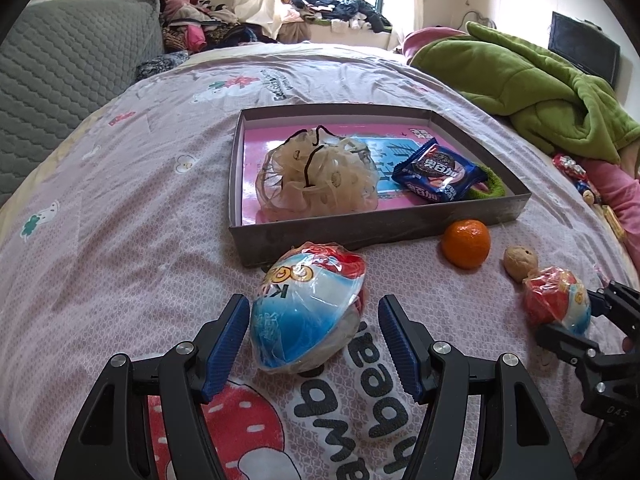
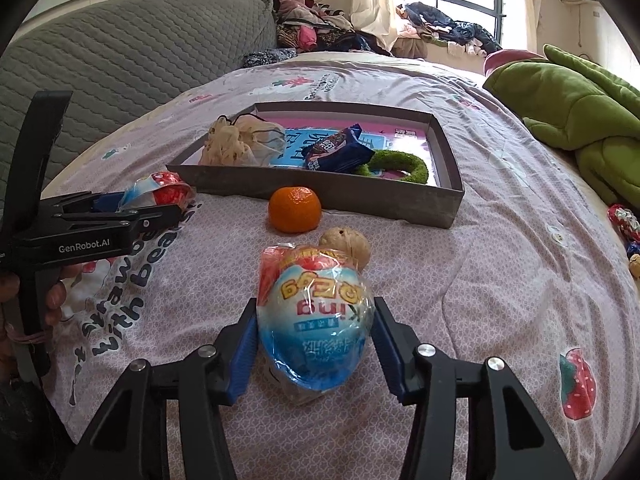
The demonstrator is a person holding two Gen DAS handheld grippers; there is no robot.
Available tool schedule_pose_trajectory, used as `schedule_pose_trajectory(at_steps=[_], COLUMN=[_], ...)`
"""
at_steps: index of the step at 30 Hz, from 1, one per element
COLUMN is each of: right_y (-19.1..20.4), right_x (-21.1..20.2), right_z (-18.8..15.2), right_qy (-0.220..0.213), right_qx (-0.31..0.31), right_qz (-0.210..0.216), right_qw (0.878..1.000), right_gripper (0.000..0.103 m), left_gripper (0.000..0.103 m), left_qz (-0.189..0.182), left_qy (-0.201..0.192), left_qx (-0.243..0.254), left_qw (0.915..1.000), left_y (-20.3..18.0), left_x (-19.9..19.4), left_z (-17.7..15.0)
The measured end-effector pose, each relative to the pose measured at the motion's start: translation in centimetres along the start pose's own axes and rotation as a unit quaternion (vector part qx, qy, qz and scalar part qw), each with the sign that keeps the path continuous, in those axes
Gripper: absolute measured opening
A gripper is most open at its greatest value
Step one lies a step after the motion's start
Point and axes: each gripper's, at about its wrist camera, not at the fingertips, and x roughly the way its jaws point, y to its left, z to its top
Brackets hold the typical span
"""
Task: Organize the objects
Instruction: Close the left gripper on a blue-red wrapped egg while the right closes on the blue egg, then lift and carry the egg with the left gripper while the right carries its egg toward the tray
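Two wrapped toy eggs on the bedspread, both short of the box (image 1: 360, 236).

Left egg (image 1: 308, 312): lies between the fingers of the left gripper (image 1: 314, 344). Left pad looks to be touching the wrapper; right pad stands clear, bedspread showing in the gap. Jaws spread, not gripping. Long axis runs diagonally, red end pointing up-right toward the box, blue end toward the gripper. So the egg sits skewed across the jaw line, not square to it.

Right egg (image 2: 316, 320): between the fingers of the right gripper (image 2: 314, 344), long axis roughly along the fingers, red end away, blue end toward the camera. Both pads sit at or very near the wrapper. Cannot tell whether they press it; egg appears to rest on the bed.

Each egg is nearest its own gripper. No crossover needed.

Outward: walnut (image 2: 346, 248) just behind the right egg, touching or nearly so. Orange (image 2: 295, 209) beyond it, just in front of the box wall. Box straight ahead of both grippers, holding a mesh pouch (image 1: 316, 176), blue snack pack (image 1: 438, 176) and green ring (image 2: 400, 164).

Judgement: closing comes next; the left side's skew may roll the egg as the jaws close.
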Motion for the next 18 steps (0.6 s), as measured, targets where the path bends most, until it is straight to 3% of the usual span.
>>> schedule_pose_trajectory(at_steps=[8,12,18], right_y=[-0.3,-0.2,-0.5], right_x=[-0.1,-0.3,-0.4], right_z=[0.0,0.1,0.1], right_qy=[-0.002,-0.005,-0.006], right_qx=[0.004,0.005,0.010], right_qz=[0.007,0.010,0.014], right_qw=[1.000,1.000,1.000], right_gripper=[0.052,0.052,0.052], left_gripper=[0.068,0.058,0.056], left_qz=[-0.001,0.001,0.020], left_qy=[0.002,0.001,-0.007], left_qx=[-0.009,0.004,0.027], left_qw=[1.0000,1.0000,0.9994], left_y=[0.6,0.1,-0.8], left_x=[0.8,0.9,0.5], left_z=[0.0,-0.1,-0.3])
